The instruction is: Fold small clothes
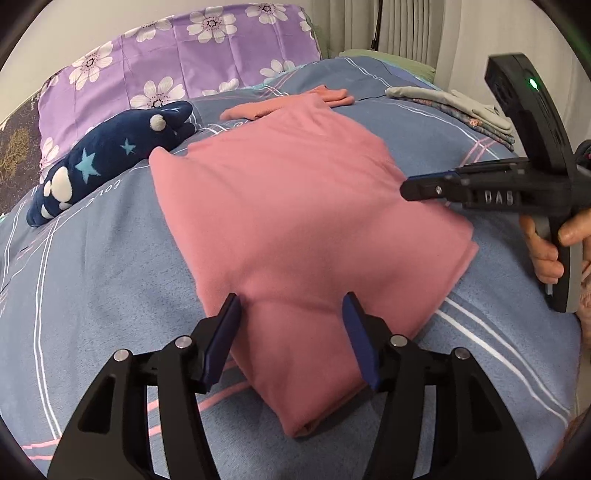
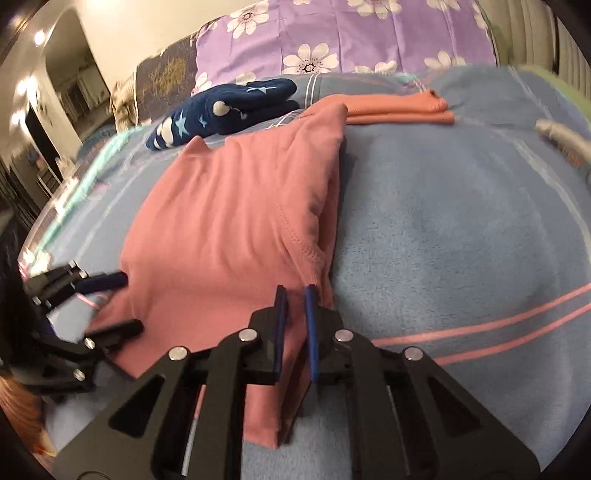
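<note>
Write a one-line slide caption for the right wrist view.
Right gripper nearly shut at the folded pink garment's corner, left gripper open at its far edge, on a blue bedspread.

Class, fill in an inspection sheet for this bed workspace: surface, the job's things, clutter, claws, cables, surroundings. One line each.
Surface: blue striped bedspread, soft and uneven.
Job's things: pink garment partly folded; folded orange garment behind it; folded grey and patterned clothes at the far right.
Clutter: navy star plush toy.
Claws: left claw open astride the pink garment's near end; right claw nearly shut on its edge.
Cables: nothing seen.
Surroundings: purple floral pillow, curtain.
</note>
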A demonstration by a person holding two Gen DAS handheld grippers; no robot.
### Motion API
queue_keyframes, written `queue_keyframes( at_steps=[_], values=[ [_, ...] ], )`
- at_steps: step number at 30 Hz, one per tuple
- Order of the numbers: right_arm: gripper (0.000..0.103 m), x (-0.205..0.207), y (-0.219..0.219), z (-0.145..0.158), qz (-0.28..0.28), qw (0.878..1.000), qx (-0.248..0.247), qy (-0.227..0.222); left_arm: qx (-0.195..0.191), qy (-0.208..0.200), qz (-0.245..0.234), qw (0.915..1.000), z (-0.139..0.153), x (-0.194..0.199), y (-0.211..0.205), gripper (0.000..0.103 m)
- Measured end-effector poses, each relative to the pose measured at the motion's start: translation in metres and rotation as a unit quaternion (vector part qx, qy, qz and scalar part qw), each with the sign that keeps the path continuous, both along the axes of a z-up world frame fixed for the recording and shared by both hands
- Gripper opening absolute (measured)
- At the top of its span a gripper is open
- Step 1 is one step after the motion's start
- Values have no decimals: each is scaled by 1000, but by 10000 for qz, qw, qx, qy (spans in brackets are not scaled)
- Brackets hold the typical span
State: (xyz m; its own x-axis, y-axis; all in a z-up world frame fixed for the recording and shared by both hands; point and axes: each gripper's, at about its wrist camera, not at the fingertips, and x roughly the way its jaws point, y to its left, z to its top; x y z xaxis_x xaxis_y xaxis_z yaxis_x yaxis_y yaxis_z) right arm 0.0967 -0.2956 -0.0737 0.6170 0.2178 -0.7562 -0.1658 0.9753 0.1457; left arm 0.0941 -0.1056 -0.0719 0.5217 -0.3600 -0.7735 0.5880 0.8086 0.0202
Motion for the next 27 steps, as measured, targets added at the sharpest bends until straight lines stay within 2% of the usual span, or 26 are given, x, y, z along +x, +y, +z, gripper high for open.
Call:
queue_keyframes(
  at_steps=[2,6,10,13,15,16,17,19,20,24,27],
  values=[
    [16,-4,6,10,160,9998,-74,-45,-129,-154,-2,9998,13,2,5,58],
    [18,9,7,37,366,9989,220,-187,-385,-437,221,9981,41,25,13,58],
    [18,39,10,52,474,9981,298,-274,-447,-420,505,9968,41,61,12,58],
    [18,65,7,46,391,9978,523,-131,-415,-324,699,9962,29,82,10,58],
    [18,81,1,30,116,9991,419,4,-195,-130,1020,9945,7,98,11,59],
    [14,91,-6,15,-70,9992,343,169,-122,-21,1117,9937,-2,102,12,64],
    [14,98,-9,2,-192,9989,320,283,-272,57,1206,9923,-12,105,18,71],
    [14,96,-19,-11,-192,9980,589,154,-650,206,1236,9900,-14,106,29,72],
    [14,94,-19,-10,-170,9982,559,111,-772,293,1247,9888,-14,108,33,72],
    [20,89,-11,-8,-197,9995,219,-87,-803,292,1240,9886,-15,108,33,72],
    [20,87,-19,-8,-188,9985,499,-95,-934,348,1224,9875,-13,109,36,72]
  ],
)
